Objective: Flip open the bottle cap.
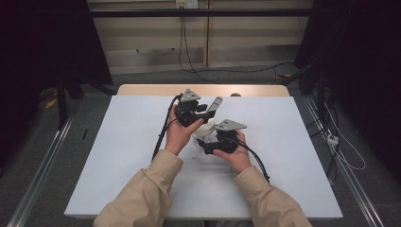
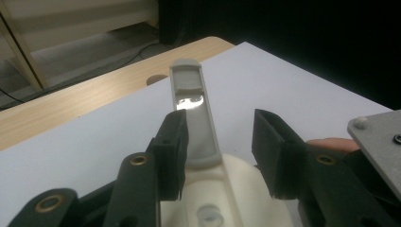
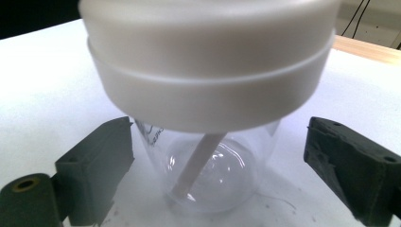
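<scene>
A clear cup point(image 3: 236, 156) with a wide white lid point(image 3: 208, 71) stands on the white sheet at the table's middle; a white straw point(image 3: 196, 165) slants inside it. A grey flip-up spout point(image 2: 191, 109) rises from the lid point(image 2: 236, 189), also seen as the grey spout point(image 1: 215, 106) in the high view. My left gripper point(image 2: 220, 151) is open over the lid, its jaws on either side of the spout, the left one close against it. My right gripper point(image 3: 220, 142) is open around the cup's clear body, jaws apart from the wall. In the high view the cup point(image 1: 203, 133) sits between both hands.
The white sheet point(image 1: 118, 156) covers most of the wooden table point(image 1: 142, 90), which has a small hole point(image 1: 235, 95) near its far edge. Cables trail from both grippers and lie on the floor beyond. Metal rails run along both sides of the table.
</scene>
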`<state>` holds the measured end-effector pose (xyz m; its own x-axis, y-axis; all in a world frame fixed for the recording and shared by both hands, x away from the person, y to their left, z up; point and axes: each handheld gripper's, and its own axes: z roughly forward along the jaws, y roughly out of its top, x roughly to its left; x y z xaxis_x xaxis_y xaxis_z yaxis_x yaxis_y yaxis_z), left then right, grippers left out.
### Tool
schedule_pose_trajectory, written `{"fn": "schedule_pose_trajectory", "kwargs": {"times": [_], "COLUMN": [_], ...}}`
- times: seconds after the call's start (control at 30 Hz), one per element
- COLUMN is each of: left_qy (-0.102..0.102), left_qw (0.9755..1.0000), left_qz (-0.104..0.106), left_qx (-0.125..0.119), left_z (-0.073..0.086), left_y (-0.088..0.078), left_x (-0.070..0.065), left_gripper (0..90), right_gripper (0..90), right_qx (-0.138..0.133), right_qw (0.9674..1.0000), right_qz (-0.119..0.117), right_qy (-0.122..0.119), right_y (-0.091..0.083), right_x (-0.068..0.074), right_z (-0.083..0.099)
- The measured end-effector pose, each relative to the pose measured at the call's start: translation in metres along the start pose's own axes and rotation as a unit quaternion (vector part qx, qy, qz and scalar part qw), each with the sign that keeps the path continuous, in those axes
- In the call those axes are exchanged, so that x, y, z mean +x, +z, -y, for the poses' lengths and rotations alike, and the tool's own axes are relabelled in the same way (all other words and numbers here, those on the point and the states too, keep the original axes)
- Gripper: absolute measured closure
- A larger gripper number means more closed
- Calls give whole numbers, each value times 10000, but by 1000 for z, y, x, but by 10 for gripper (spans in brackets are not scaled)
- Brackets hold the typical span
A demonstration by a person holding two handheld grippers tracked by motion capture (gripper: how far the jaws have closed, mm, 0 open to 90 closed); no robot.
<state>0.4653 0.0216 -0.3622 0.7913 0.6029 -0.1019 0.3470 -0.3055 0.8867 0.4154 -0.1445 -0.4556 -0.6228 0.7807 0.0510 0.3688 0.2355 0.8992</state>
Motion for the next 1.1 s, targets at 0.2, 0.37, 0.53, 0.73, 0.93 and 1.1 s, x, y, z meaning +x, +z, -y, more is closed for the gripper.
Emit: {"fn": "schedule_pose_trajectory", "kwargs": {"times": [0.2, 0.37, 0.53, 0.73, 0.93, 1.1], "left_qy": [-93, -179, -151, -58, -113, -127], "left_qw": [10000, 9998, 9999, 9999, 9998, 9998], "left_qz": [-15, -39, -46, -104, -155, -163], "left_qx": [27, 59, 71, 49, -18, 6], "left_z": [1, 4, 5, 8, 18, 27], "left_y": [-7, -12, -18, -30, -41, -47], "left_x": [2, 4, 3, 3, 7, 9], "left_gripper": [470, 369, 313, 226, 175, 138], "right_gripper": [91, 91, 89, 89, 86, 83], "right_qx": [15, 18, 28, 6, -9, -21], "right_qw": [10000, 10000, 10000, 10000, 10000, 10000], "right_qz": [-4, -4, -13, -16, -3, 8], "right_qy": [16, 7, -21, -1, 20, 70], "right_y": [-4, -9, -14, -22, -33, -42], "right_x": [0, 0, 0, -2, -4, -6], "right_z": [2, 2, 3, 5, 8, 10]}}
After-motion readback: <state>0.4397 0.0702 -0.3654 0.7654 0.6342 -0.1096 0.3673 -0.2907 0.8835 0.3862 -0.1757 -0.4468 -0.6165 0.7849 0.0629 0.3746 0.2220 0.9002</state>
